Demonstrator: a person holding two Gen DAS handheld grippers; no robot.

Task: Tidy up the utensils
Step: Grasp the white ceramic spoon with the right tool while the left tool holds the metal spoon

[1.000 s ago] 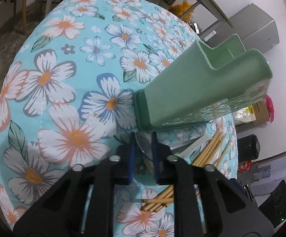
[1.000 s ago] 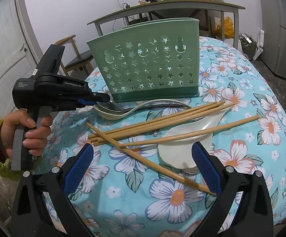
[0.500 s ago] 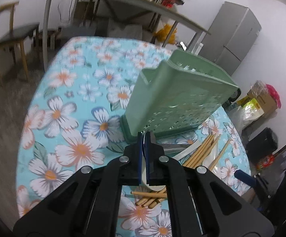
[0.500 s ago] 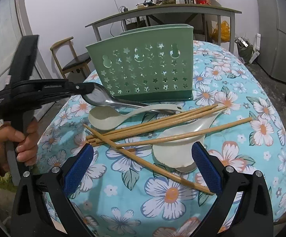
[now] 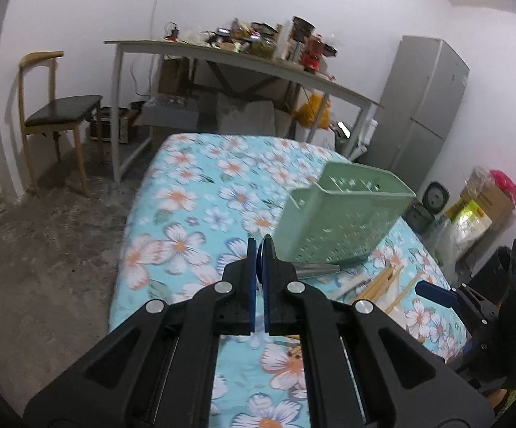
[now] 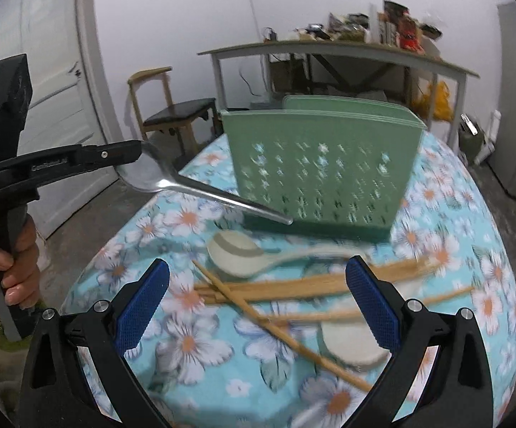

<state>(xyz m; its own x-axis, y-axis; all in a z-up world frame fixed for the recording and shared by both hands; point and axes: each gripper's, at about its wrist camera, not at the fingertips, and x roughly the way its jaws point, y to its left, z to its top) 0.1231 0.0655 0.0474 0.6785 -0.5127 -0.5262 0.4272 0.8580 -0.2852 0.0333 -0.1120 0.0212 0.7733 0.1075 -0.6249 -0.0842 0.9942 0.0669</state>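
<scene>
I can see small raised lettering on the side of the left gripper. It is blurred, so I cannot read it.

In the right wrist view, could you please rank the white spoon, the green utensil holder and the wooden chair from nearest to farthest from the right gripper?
From the right gripper:
1. White spoon, on the tablecloth just ahead of the fingers.
2. Green utensil holder, upright behind the spoon.
3. Wooden chair, on the floor beyond the table, to the left.

White walls, bare concrete floor, wooden chair, cluttered long table (grey fridge beside).
</scene>
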